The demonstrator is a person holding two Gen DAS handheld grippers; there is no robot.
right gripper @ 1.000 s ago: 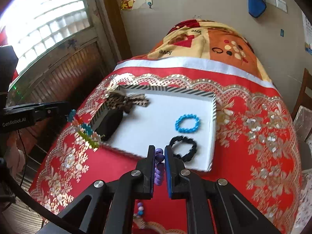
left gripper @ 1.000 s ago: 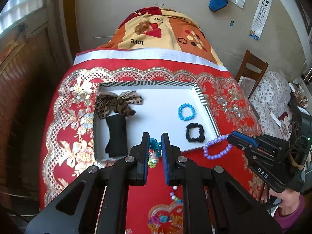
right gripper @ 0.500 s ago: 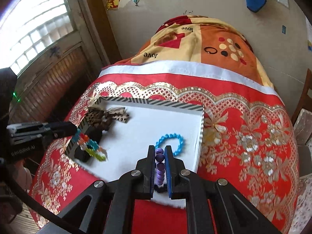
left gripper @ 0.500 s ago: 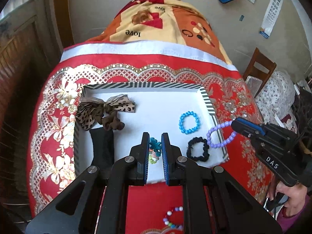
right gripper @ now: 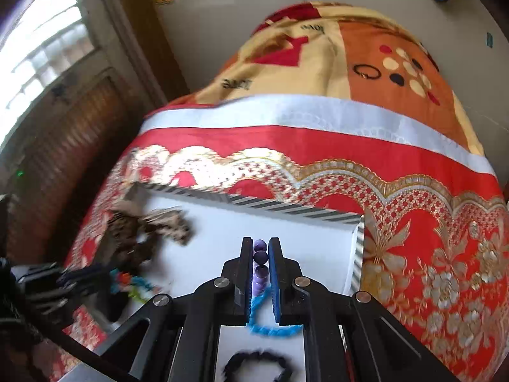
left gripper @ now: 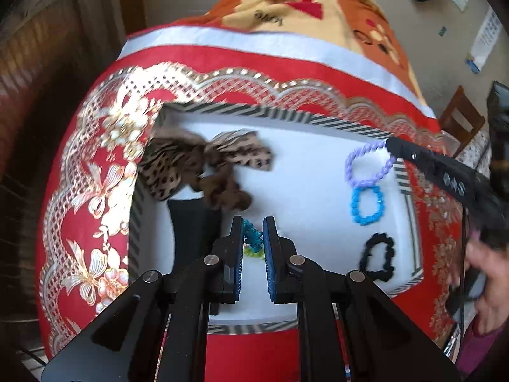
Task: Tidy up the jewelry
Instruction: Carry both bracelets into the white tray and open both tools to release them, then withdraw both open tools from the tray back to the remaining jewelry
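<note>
The lilac round-bead bracelet hangs from the right tool, whose fingers are closed on a few of its beads; the loop dangles over the far right corner of the white shallow tray with a black-and-white striped rim, just beyond the bright blue bead bracelet that lies flat on the tray floor. Nearer the tray's front right corner lies a black fabric scrunchie. The left tool is clamped on a multicoloured bead bracelet with teal and green beads, held over the tray's middle near its front edge. At the tray's left side sit a leopard-print fabric bow, a brown scrunchie touching it, and a dark flat cloth piece (what it is cannot be told). The tray rests on a red and gold embroidered cloth covering the counter.

The step in hand looks like setting both bracelets down inside the tray. To do it well, the right tool should lower until the lilac loop touches the white floor in the bare patch beyond the blue bracelet, clear of the striped rim, and only then open, so the beads settle rather than drop and roll. The left tool should pick bare floor between the brown scrunchie and the blue bracelet, keeping pieces apart and not overlapping.
</note>
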